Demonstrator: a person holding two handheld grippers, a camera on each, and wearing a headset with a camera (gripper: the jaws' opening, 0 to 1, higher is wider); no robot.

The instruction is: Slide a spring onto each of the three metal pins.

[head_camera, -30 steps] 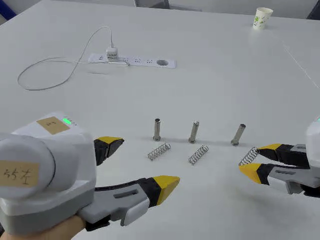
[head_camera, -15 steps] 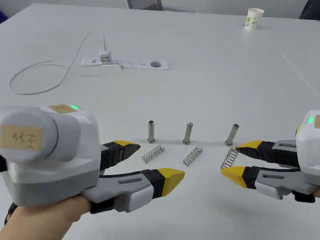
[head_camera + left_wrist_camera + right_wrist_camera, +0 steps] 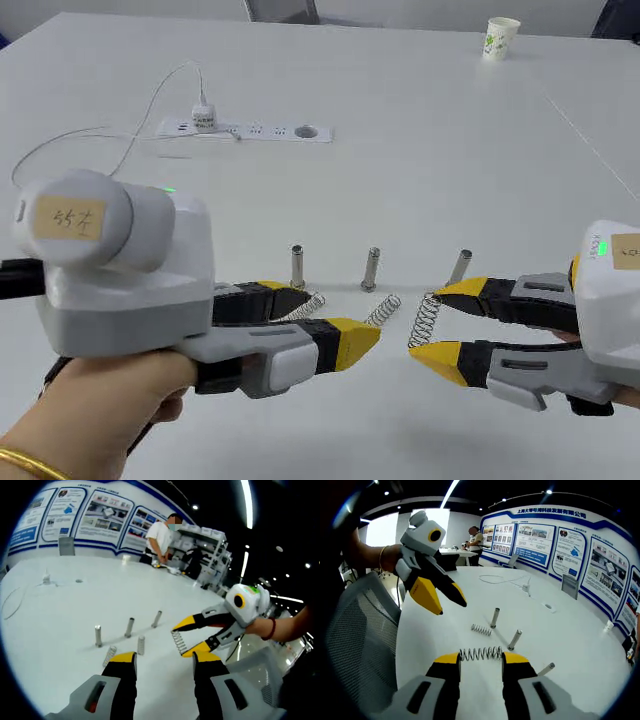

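Observation:
Three metal pins stand upright in a row on the white table: left pin (image 3: 297, 265), middle pin (image 3: 371, 268), right pin (image 3: 459, 266). My right gripper (image 3: 428, 320) is shut on a spring (image 3: 425, 318), gripped end to end between its yellow tips and held above the table in front of the right pin; the spring (image 3: 480, 653) spans the tips in the right gripper view. Two springs lie in front of the pins: one (image 3: 384, 309) below the middle pin, one (image 3: 314, 302) partly behind my left gripper (image 3: 325, 315), which is open and holds nothing.
A white power strip (image 3: 245, 130) with a plugged charger and looping cable (image 3: 60, 150) lies at the back left. A paper cup (image 3: 498, 38) stands far back right. A person (image 3: 160, 537) stands beyond the table in the left gripper view.
My right gripper closed on the right-hand spring, lifted it off the table and carried it left. My left gripper rose and advanced towards the pins. The head camera shifted.

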